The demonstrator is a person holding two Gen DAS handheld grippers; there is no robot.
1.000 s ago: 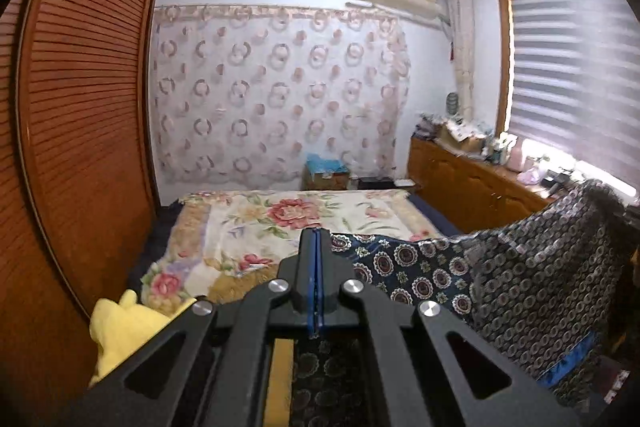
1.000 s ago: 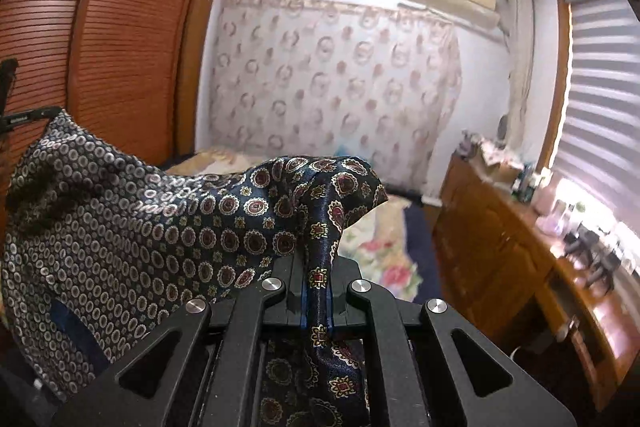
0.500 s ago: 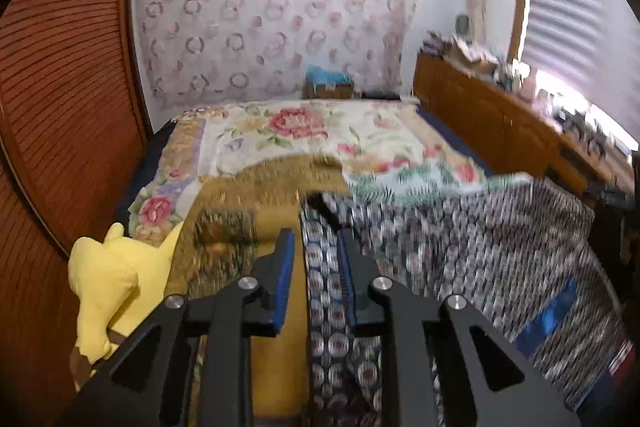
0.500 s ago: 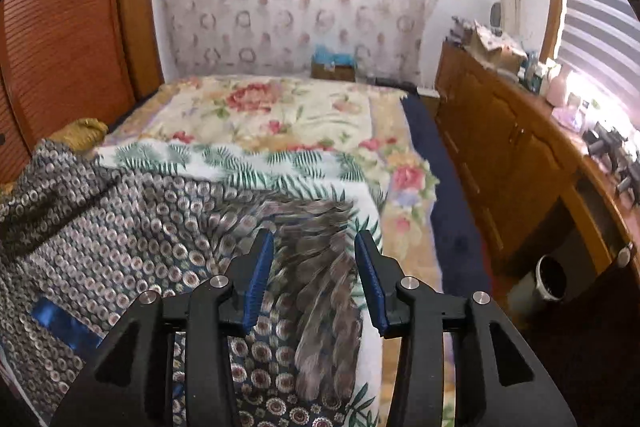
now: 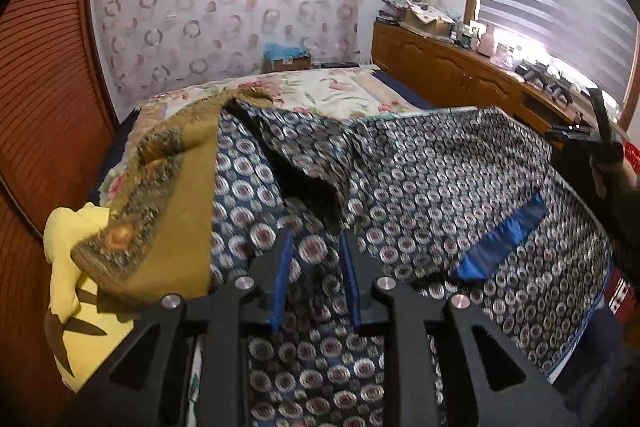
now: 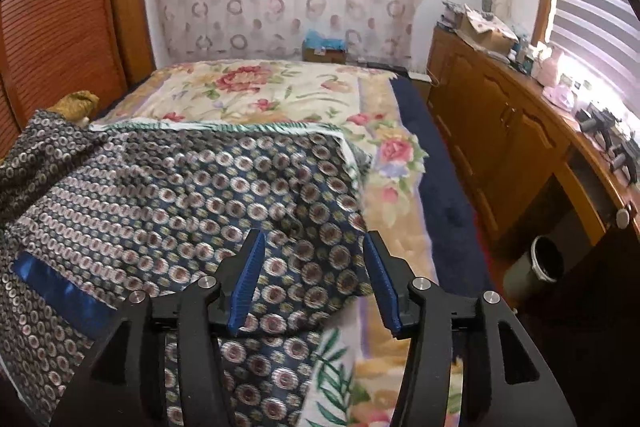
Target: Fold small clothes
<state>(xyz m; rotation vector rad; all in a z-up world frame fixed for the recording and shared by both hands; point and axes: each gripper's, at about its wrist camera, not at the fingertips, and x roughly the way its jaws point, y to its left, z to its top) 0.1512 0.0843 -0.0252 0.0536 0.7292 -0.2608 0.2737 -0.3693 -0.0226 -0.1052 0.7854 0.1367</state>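
A dark blue garment with a circle pattern (image 5: 420,187) lies spread across the near end of the bed; it also shows in the right wrist view (image 6: 180,195). A plain blue strip (image 5: 502,237) shows on its surface. My left gripper (image 5: 316,255) is open just above the cloth, holding nothing. My right gripper (image 6: 312,251) is open wide over the garment's right edge, holding nothing. The right gripper also shows at the far right of the left wrist view (image 5: 592,137).
A mustard patterned cloth (image 5: 168,195) and a yellow soft toy (image 5: 76,267) lie left of the garment. The bed has a floral cover (image 6: 280,91). A wooden cabinet (image 6: 520,147) runs along the right, a bin (image 6: 536,265) beside it. A slatted wardrobe (image 5: 44,87) stands left.
Both grippers held the garment up a second ago. They lowered it onto the bed, opened and let it go; the jaws are wider now than half a second ago.
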